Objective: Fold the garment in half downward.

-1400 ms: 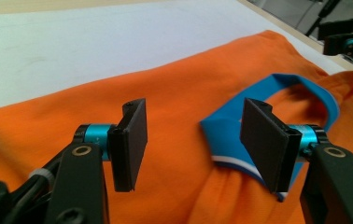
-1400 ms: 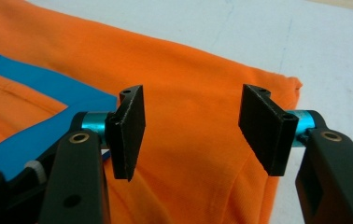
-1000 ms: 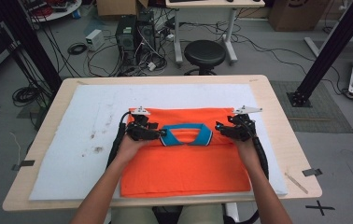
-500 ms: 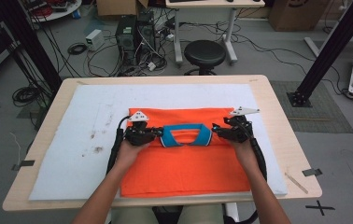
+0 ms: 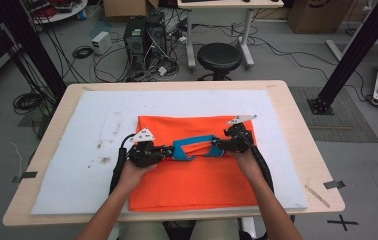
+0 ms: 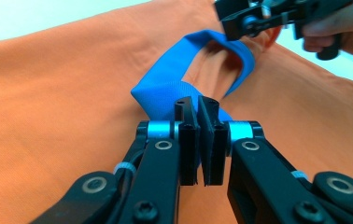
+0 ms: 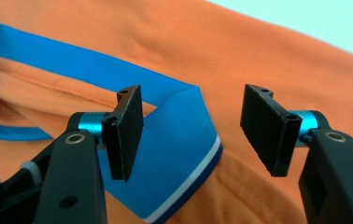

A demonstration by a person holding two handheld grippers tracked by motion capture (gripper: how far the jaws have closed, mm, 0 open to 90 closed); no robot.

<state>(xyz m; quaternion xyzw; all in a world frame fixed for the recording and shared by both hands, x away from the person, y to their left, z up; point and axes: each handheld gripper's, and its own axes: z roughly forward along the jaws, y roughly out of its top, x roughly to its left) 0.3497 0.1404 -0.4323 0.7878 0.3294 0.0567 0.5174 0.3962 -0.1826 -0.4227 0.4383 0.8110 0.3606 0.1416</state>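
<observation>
An orange knit polo shirt (image 5: 197, 165) is lying flat on the white foam-padded surface (image 5: 77, 150), a little right of centre in the high view, with its blue ribbed collar (image 5: 193, 148) sitting in the middle of the frame between the two hands. The left gripper (image 6: 199, 140) has just been closing, and its fingers (image 6: 187, 144) are now standing pressed together on the near end of the collar, the blue cloth bunching just beyond their tips at the centre of the left gripper view. The right gripper (image 7: 191, 128) is hanging over the collar's other end with its fingers (image 7: 125, 123) standing well apart, gripping nothing, the striped collar edge lying under the gap at the lower middle of the right gripper view. The likeliest trouble from here is a lopsided pull: if the left hand is lifting before the right one has closed, the collar may twist and wrinkle the smooth body cloth. The right fingers may also close on the collar edge alone and let it slip.
</observation>
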